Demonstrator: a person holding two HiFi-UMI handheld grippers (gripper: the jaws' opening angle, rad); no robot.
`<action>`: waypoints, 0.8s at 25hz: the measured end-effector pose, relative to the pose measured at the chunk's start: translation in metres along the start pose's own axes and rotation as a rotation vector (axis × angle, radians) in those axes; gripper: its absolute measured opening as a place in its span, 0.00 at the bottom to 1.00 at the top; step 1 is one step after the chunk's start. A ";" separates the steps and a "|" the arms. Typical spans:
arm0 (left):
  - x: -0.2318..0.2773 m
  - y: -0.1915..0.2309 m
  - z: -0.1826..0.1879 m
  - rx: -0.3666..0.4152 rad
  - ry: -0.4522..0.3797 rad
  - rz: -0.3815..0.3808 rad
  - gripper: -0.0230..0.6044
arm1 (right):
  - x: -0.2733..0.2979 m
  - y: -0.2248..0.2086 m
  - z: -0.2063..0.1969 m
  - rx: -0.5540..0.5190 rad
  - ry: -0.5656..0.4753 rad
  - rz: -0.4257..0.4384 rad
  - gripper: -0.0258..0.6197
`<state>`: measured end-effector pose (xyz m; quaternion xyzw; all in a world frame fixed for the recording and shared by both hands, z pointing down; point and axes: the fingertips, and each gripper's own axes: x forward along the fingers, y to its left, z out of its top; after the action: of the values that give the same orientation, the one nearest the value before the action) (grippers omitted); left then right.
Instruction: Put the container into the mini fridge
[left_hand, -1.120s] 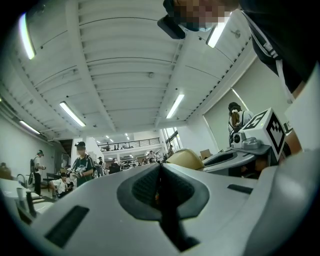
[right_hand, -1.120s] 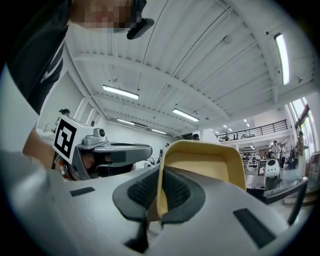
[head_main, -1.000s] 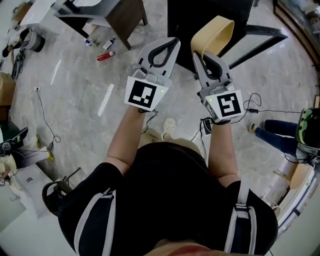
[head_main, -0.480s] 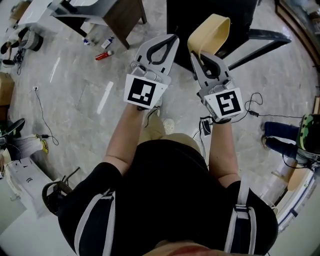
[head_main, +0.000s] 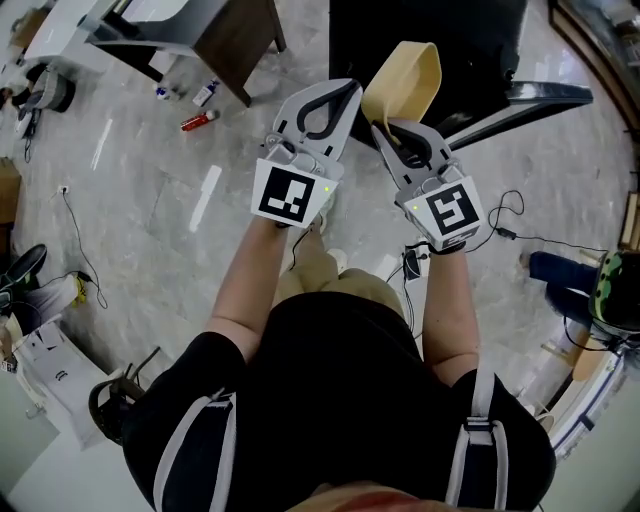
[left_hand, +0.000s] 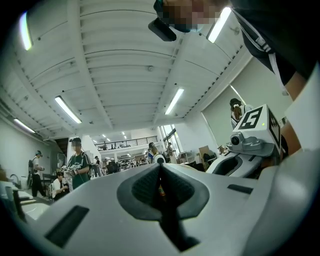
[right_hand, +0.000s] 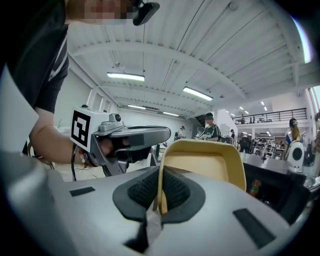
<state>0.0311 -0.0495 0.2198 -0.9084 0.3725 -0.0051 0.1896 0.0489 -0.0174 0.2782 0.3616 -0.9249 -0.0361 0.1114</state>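
Observation:
My right gripper (head_main: 388, 128) is shut on the rim of a tan, shallow container (head_main: 405, 75). The container is held on edge above the floor, just in front of a black box-like cabinet (head_main: 440, 30) that looks like the mini fridge. In the right gripper view the container's wall (right_hand: 202, 165) stands pinched between the pads of the right gripper (right_hand: 160, 186). My left gripper (head_main: 343, 88) is beside it on the left, shut with nothing in it; its jaws meet in the left gripper view (left_hand: 160, 172). The two grippers are level and apart.
A dark-wood table (head_main: 215, 40) stands at the upper left, with small bottles (head_main: 198, 121) on the marble floor near it. Cables (head_main: 75, 230) trail at the left. Someone's legs in jeans (head_main: 565, 275) are at the right. Several people stand in the hall behind.
Both grippers have moved a little forward and to the left, and the container now reaches further over the black cabinet's front. Neither gripper's grip has changed.

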 end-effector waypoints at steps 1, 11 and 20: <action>0.004 0.004 -0.007 -0.006 0.002 -0.003 0.08 | 0.007 -0.003 -0.007 0.006 0.028 0.011 0.10; 0.061 0.044 -0.099 -0.079 0.057 -0.040 0.08 | 0.071 -0.052 -0.084 -0.040 0.291 0.108 0.10; 0.098 0.083 -0.172 -0.127 0.106 -0.052 0.08 | 0.127 -0.089 -0.160 -0.123 0.499 0.190 0.10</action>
<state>0.0195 -0.2285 0.3371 -0.9265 0.3579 -0.0344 0.1113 0.0541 -0.1670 0.4439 0.2634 -0.8947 0.0085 0.3606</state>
